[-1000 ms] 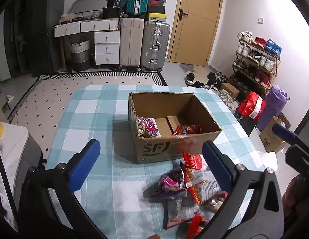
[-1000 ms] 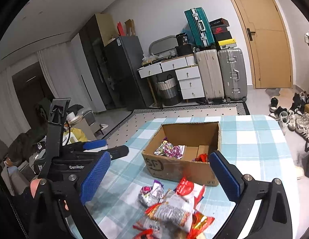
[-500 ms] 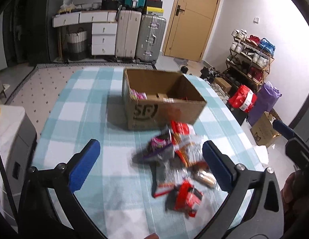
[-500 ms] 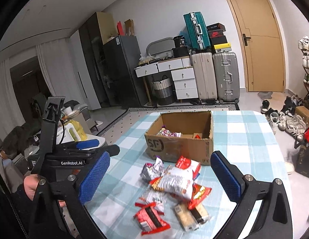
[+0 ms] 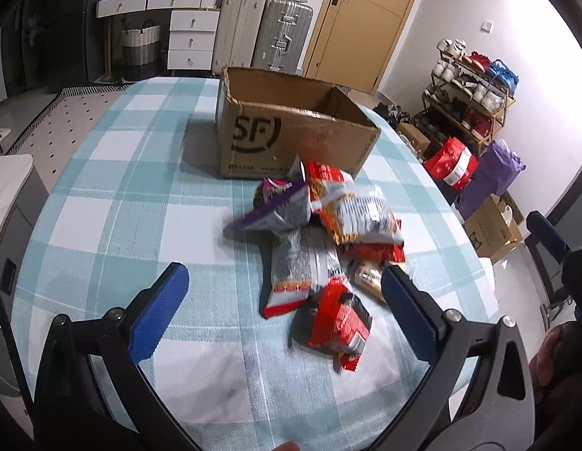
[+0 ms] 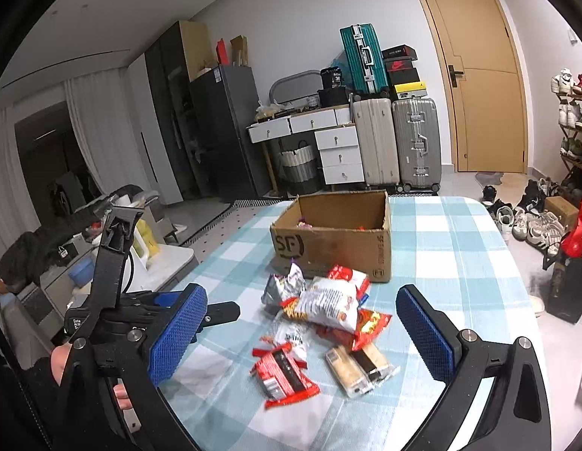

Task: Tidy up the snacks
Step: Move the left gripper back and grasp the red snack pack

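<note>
Mostly, cardboard box (image 5: 291, 127) walls hide its contents.

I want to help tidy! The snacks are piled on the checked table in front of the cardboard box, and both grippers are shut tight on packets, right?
Not quite. The snacks do lie piled on the checked table in front of the cardboard box, but both wrist views show the left gripper and right gripper open, holding nothing.

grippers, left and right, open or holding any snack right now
Left gripper: open, holding nothing, above the snack pile.
Right gripper: open, holding nothing, above the snack pile.
</note>
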The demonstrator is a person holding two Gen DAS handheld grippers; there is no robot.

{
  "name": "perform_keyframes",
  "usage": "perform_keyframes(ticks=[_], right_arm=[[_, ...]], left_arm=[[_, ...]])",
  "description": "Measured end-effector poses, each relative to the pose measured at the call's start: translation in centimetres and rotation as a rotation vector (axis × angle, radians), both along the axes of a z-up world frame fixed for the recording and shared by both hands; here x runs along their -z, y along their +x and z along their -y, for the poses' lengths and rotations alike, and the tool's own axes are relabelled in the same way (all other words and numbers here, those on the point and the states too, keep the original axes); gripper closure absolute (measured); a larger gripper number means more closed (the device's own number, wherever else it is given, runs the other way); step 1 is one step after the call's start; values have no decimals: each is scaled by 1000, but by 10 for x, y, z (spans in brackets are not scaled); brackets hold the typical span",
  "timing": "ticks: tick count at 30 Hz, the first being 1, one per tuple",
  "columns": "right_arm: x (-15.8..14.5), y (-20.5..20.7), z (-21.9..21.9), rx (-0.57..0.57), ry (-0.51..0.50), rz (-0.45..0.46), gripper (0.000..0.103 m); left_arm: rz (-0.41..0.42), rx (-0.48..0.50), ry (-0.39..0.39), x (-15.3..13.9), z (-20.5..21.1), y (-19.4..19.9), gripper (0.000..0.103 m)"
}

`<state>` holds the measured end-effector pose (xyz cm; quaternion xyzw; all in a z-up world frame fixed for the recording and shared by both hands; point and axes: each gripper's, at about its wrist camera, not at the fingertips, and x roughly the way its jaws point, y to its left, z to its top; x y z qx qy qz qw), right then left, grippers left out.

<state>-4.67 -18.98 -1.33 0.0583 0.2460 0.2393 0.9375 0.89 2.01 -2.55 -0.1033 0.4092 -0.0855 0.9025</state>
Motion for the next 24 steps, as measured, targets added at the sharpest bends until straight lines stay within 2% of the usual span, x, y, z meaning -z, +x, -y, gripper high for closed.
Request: perform_keyframes(ticks=[10,24], right_arm=[[27,-16,4,25,4,-35,1],[54,-19,16,43,7,-73,0]], left_arm=[[-42,54,-19,32,16,-5,1],[-110,126,-32,75,44,13,2]])
